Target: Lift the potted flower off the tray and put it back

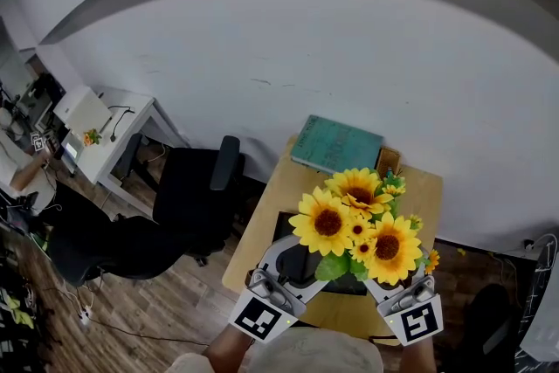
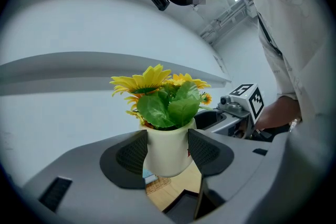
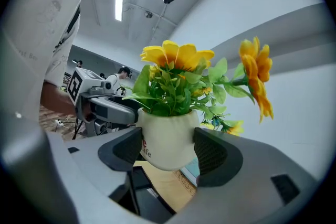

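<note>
Left gripper [image 2: 169, 150] and right gripper [image 3: 169, 149] both clamp the white pot [image 3: 167, 134] above the tray [image 1: 282, 224]; lower evenly, keeping it upright, before releasing.

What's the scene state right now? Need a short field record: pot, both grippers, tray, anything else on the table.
pot: white pot of sunflowers, upright, in the air, base clear of the surface below
left gripper: jaws shut on the pot's sides
right gripper: jaws shut on the pot from the opposite side
tray: black tray on the wooden table, below the pot, mostly hidden by the flowers
other: teal book at the table's far edge
task stage: pot lifted, not yet set back
</note>
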{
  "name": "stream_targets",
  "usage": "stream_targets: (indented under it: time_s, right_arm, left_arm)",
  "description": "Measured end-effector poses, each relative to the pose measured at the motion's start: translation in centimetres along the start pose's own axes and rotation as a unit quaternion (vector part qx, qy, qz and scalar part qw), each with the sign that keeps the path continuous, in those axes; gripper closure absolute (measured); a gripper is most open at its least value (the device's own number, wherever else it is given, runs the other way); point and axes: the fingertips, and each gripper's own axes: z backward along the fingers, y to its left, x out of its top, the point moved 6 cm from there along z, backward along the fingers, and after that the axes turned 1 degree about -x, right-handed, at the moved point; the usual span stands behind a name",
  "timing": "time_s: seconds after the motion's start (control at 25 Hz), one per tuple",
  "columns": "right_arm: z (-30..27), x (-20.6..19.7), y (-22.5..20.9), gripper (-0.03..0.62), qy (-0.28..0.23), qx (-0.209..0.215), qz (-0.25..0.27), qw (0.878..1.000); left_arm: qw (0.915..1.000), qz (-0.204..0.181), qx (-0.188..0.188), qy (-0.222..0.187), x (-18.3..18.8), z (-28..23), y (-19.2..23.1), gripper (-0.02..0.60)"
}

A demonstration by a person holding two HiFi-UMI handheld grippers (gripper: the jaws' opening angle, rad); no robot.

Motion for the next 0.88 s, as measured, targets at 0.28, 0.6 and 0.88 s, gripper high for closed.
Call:
stream_targets:
  time_s: [0.28, 0.6, 0.88]
  right_arm:
    - [0.3, -3.2, 0.3, 0.266, 0.049, 0.007, -0.026, 0.998]
    - [1.1, -7.8, 1.7, 0.269, 0.14, 0.012, -0.081, 0.987]
    - [1.2, -10.7, 3.2, 0.269, 0.164, 0.014, -0.105, 0.981]
  left_arm:
    - [0.9994, 0.027, -0.007, 0.019, -2.4, -0.8, -0.6, 0.331]
    - [0.9933, 0.091, -0.01, 0.07, -6.7, -0.8, -2.1, 0.333]
    - [0.9864, 0.111, -0.025, 0.119, -9.9, -0.5, -3.3, 0.333]
